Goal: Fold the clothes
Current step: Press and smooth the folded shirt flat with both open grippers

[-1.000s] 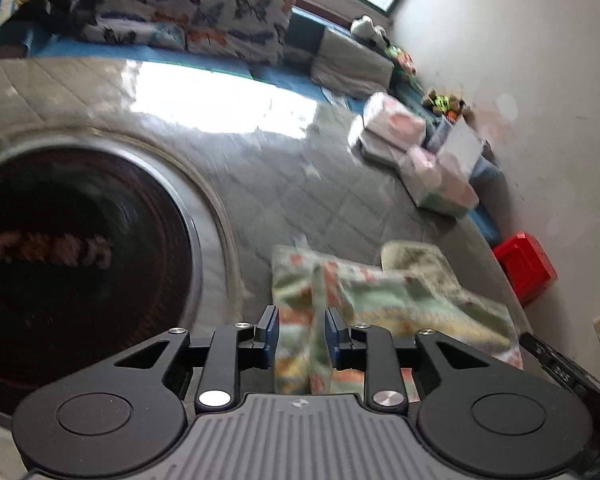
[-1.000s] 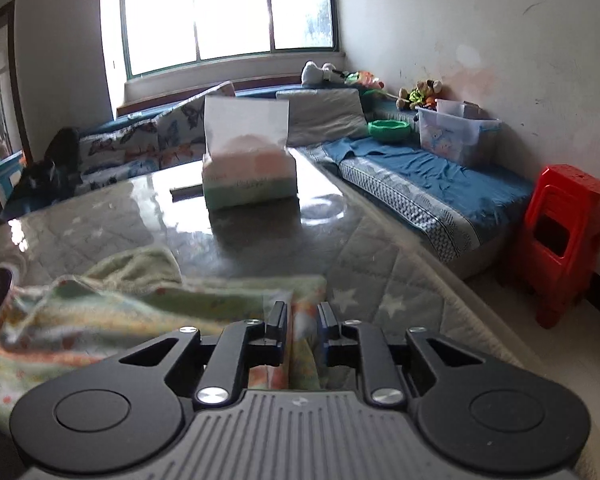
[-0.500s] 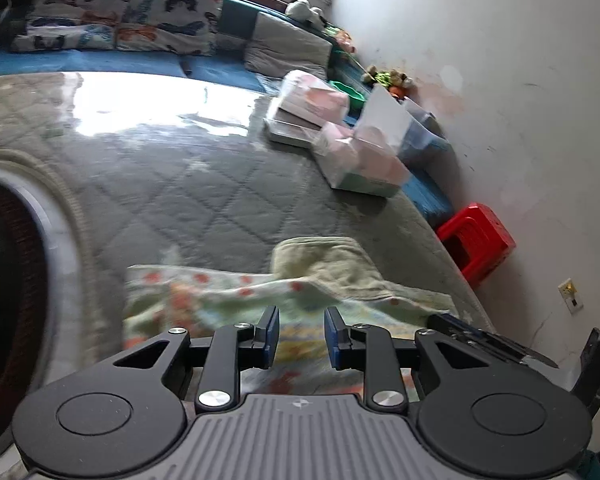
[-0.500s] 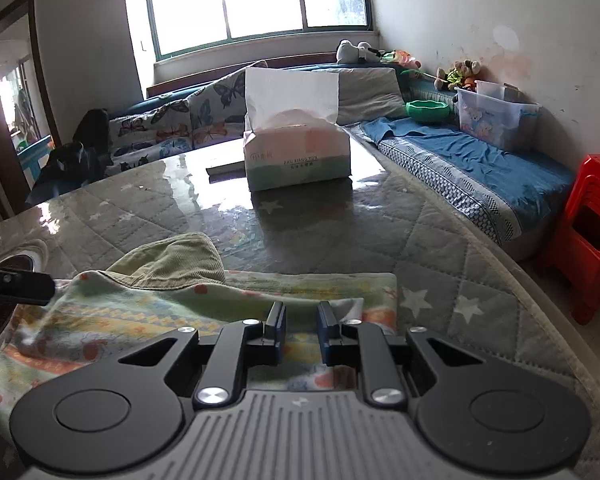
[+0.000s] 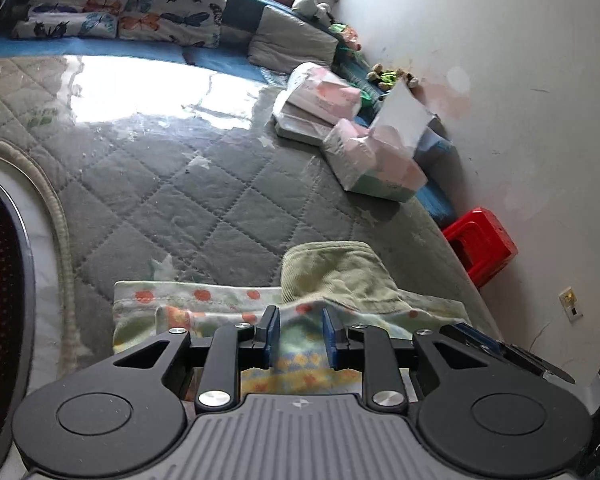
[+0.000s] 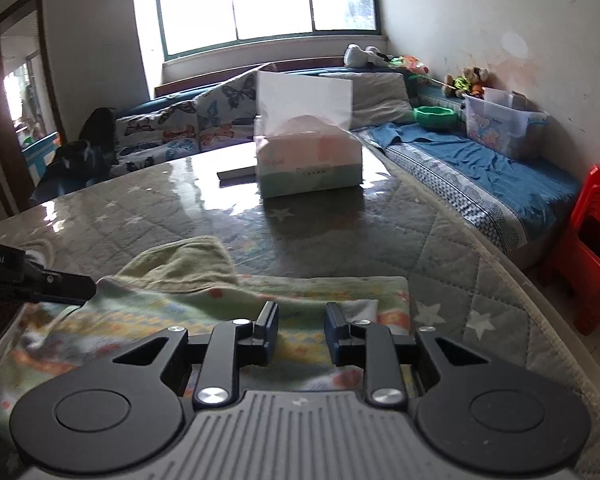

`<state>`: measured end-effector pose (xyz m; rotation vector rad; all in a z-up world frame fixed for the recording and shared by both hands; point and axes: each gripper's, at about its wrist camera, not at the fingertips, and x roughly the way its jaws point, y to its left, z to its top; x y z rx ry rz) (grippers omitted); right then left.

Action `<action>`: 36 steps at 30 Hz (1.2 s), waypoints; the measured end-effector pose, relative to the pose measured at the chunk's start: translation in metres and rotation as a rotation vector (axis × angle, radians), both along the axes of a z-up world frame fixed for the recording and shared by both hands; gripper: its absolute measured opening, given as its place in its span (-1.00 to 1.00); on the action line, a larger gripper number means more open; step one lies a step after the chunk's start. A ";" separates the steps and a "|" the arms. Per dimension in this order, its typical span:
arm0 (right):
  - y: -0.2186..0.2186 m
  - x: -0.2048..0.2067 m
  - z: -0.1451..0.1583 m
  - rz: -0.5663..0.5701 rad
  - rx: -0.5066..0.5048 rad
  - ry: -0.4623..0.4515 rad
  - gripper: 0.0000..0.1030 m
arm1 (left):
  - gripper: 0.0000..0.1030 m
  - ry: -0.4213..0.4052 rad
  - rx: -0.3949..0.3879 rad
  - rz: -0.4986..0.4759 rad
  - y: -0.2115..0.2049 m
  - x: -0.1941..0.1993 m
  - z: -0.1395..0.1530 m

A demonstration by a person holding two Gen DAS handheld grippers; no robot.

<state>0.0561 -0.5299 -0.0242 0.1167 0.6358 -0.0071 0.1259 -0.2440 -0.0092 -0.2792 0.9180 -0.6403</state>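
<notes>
Two grippers hang low over one patterned garment (image 5: 204, 308) spread on the near part of the quilted tabletop (image 5: 204, 200). The left gripper (image 5: 299, 334) has its fingers parted with nothing between them, poised above the cloth's near edge. A green ribbed part (image 6: 184, 260) of the garment lies doubled over its far side, which suggests a fold has been laid. To the right, the right gripper (image 6: 302, 334) is likewise spread and empty above the cloth, well placed to pinch it. Tissue packs (image 6: 308, 164) stand far back, out of the way.
</notes>
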 end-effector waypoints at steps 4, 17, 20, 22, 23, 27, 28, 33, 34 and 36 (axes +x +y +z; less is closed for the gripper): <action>0.011 -0.020 0.007 0.043 -0.002 -0.007 -0.36 | -0.51 -0.042 0.001 -0.044 0.008 -0.026 0.008; 0.067 -0.086 0.006 0.175 -0.095 -0.041 -0.23 | -0.50 -0.123 0.039 -0.146 0.031 -0.110 0.003; 0.075 -0.093 -0.001 0.178 -0.126 -0.045 -0.22 | -0.50 -0.123 0.047 -0.139 0.032 -0.114 -0.005; 0.078 -0.098 -0.002 0.180 -0.159 -0.056 -0.22 | -0.49 -0.125 0.049 -0.137 0.032 -0.115 -0.007; 0.077 -0.099 -0.001 0.184 -0.159 -0.059 -0.22 | -0.49 -0.127 0.048 -0.136 0.033 -0.116 -0.007; 0.062 -0.103 0.007 0.143 -0.133 -0.073 -0.22 | -0.47 -0.127 0.035 -0.124 0.037 -0.115 -0.004; 0.057 -0.104 0.007 0.125 -0.133 -0.074 -0.21 | -0.47 -0.125 0.033 -0.118 0.039 -0.114 -0.004; 0.029 -0.101 -0.001 0.049 -0.088 -0.044 -0.18 | -0.48 -0.112 0.025 -0.093 0.047 -0.112 -0.008; 0.024 -0.101 -0.004 0.039 -0.072 -0.037 -0.15 | -0.48 -0.109 0.023 -0.089 0.048 -0.112 -0.009; 0.018 -0.103 -0.001 0.031 -0.040 -0.034 -0.15 | -0.48 -0.107 0.021 -0.081 0.051 -0.111 -0.007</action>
